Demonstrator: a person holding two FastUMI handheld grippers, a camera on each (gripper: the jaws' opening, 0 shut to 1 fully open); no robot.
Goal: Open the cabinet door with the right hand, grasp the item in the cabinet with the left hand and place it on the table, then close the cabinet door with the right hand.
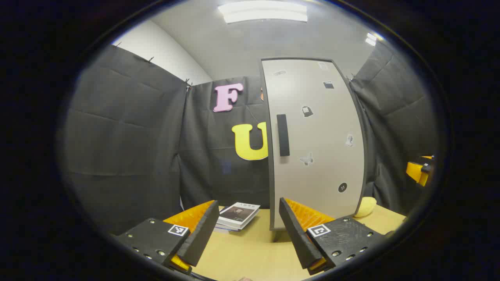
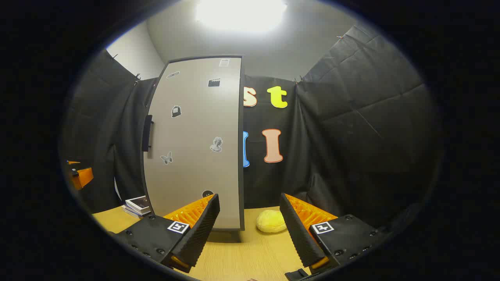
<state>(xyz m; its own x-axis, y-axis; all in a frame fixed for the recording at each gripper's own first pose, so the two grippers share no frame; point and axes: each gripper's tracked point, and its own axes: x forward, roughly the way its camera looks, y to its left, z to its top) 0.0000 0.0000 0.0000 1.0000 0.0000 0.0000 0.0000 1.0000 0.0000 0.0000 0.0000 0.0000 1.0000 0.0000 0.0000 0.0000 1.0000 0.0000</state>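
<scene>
A tall grey cabinet (image 1: pixel 316 144) stands on the wooden table, its door shut and dotted with small stickers. A dark vertical handle (image 1: pixel 283 134) runs along the door's left edge. Whatever is inside is hidden behind the door. My left gripper (image 1: pixel 250 230) is open and holds nothing, a short way in front of the cabinet's lower left corner. In the right gripper view the cabinet (image 2: pixel 195 144) and its handle (image 2: pixel 147 133) lie to the left. My right gripper (image 2: pixel 250 230) is open and holds nothing, low over the table near the cabinet's right edge.
A stack of books (image 1: pixel 238 214) lies on the table (image 1: pixel 250 253) left of the cabinet. A soft yellow lump (image 2: pixel 271 221) rests on the table right of the cabinet base. The other gripper (image 1: pixel 420 171) shows at the far right edge. Black cloth walls close in the booth.
</scene>
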